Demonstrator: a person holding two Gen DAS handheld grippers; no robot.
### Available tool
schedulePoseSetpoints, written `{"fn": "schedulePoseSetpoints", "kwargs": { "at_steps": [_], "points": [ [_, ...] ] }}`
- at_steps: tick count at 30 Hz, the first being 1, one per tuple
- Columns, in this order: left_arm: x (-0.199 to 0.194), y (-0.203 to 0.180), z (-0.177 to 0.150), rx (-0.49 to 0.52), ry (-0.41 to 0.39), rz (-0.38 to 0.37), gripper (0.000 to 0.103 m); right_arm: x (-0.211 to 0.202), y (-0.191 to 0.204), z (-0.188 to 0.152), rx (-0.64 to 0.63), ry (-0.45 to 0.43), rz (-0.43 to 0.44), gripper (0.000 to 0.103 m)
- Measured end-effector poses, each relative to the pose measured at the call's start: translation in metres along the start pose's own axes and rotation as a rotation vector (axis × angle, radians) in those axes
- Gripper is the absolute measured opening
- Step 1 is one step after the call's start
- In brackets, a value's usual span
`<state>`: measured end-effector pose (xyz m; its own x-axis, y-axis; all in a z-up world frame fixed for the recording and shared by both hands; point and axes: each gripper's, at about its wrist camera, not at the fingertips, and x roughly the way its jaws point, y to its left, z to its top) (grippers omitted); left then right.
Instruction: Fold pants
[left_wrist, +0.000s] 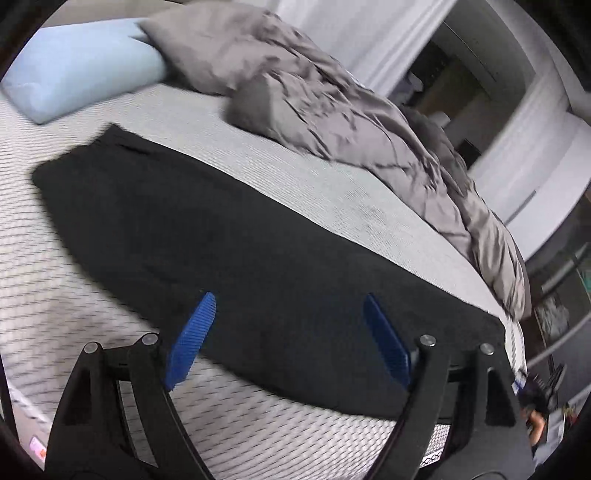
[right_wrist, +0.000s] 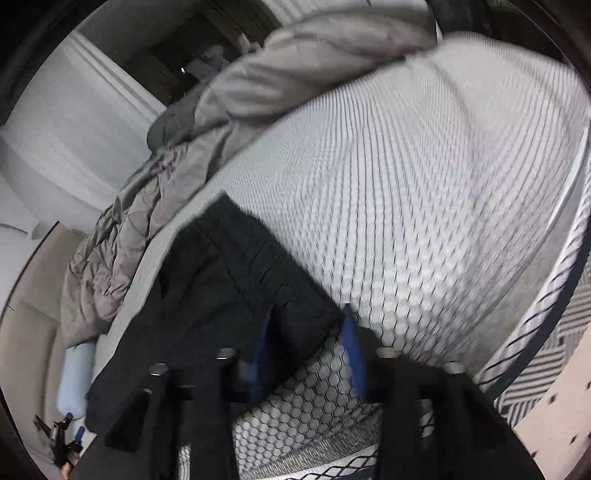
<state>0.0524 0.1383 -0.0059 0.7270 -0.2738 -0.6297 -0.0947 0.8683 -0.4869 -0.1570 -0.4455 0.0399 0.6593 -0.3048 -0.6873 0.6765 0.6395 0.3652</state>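
The black pants (left_wrist: 207, 221) lie flat in a long strip on the white honeycomb-patterned mattress (left_wrist: 55, 258). My left gripper (left_wrist: 288, 306) hovers over the middle of the strip with its blue fingers (left_wrist: 192, 339) spread wide and nothing between them. In the right wrist view the gathered waistband end of the pants (right_wrist: 229, 280) lies at the mattress edge. My right gripper (right_wrist: 306, 332) has its blue fingers (right_wrist: 351, 350) partly apart around the waistband corner. The view is blurred, so the grip is unclear.
A crumpled grey duvet (left_wrist: 332, 110) lies along the far side of the mattress, with a light blue pillow (left_wrist: 81, 66) at its head. A white wall and dark doorway (left_wrist: 461, 92) lie beyond. The left gripper shows small at the lower left of the right wrist view (right_wrist: 66, 439).
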Motion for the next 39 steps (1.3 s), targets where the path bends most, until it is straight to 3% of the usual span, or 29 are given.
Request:
{"fn": "schedulePoseSetpoints", "kwargs": {
  "at_steps": [3, 5, 7, 10, 12, 14, 15, 17, 20, 23, 25, 27, 29, 31, 33, 34, 35, 37, 39],
  "points": [
    [0.041, -0.041, -0.004, 0.063, 0.062, -0.039, 0.080, 0.000, 0.029, 0.021, -0.109, -0.008, 0.068, 0.059],
    [0.061, -0.058, -0.010, 0.101, 0.113, -0.078, 0.080, 0.020, 0.051, 0.038, -0.196, 0.044, 0.102, 0.063],
    [0.079, -0.070, -0.018, 0.150, 0.158, -0.075, 0.080, 0.047, 0.068, 0.054, -0.262, 0.130, 0.076, 0.063],
    [0.095, -0.077, -0.029, 0.218, 0.195, -0.036, 0.080, 0.077, 0.083, 0.072, -0.374, 0.172, 0.032, 0.064],
    [0.098, -0.078, -0.030, 0.232, 0.198, -0.043, 0.080, 0.105, 0.087, 0.084, -0.383, 0.212, 0.016, 0.071],
    [0.100, -0.076, -0.029, 0.231, 0.199, -0.053, 0.080, 0.129, 0.085, 0.091, -0.363, 0.278, 0.098, 0.070],
    [0.101, -0.072, -0.027, 0.215, 0.199, -0.059, 0.080, 0.137, 0.084, 0.093, -0.358, 0.301, 0.120, 0.066],
    [0.101, -0.067, -0.025, 0.208, 0.200, -0.062, 0.080, 0.147, 0.090, 0.095, -0.381, 0.329, 0.147, 0.015],
    [0.104, -0.069, -0.021, 0.230, 0.198, -0.051, 0.080, 0.130, 0.101, 0.097, -0.446, 0.255, 0.182, 0.005],
    [0.109, -0.070, -0.021, 0.249, 0.204, -0.046, 0.080, 0.126, 0.105, 0.101, -0.477, 0.172, 0.064, 0.005],
    [0.111, -0.072, -0.019, 0.250, 0.208, -0.035, 0.080, 0.145, 0.105, 0.097, -0.476, 0.188, -0.021, 0.005],
    [0.110, -0.074, -0.018, 0.254, 0.205, -0.018, 0.080, 0.162, 0.102, 0.091, -0.486, 0.195, -0.110, 0.010],
    [0.104, -0.076, -0.018, 0.260, 0.185, 0.018, 0.080, 0.161, 0.103, 0.092, -0.461, 0.167, -0.147, 0.019],
    [0.093, -0.080, -0.019, 0.292, 0.151, 0.048, 0.080, 0.131, 0.108, 0.089, -0.419, 0.088, -0.172, 0.027],
    [0.079, -0.093, -0.022, 0.339, 0.114, 0.041, 0.080, 0.094, 0.117, 0.076, -0.425, 0.022, -0.125, 0.042],
    [0.076, -0.104, -0.025, 0.368, 0.105, 0.019, 0.081, 0.079, 0.126, 0.064, -0.441, 0.011, -0.094, 0.062],
    [0.074, -0.114, -0.029, 0.398, 0.105, -0.005, 0.081, 0.066, 0.135, 0.051, -0.462, 0.002, -0.059, 0.076],
    [0.077, -0.146, -0.043, 0.479, 0.124, -0.063, 0.082, 0.052, 0.158, 0.020, -0.523, 0.017, -0.003, 0.085],
    [0.091, -0.180, -0.059, 0.545, 0.156, -0.129, 0.082, 0.055, 0.184, -0.018, -0.608, 0.073, 0.041, 0.088]
  ]
}}
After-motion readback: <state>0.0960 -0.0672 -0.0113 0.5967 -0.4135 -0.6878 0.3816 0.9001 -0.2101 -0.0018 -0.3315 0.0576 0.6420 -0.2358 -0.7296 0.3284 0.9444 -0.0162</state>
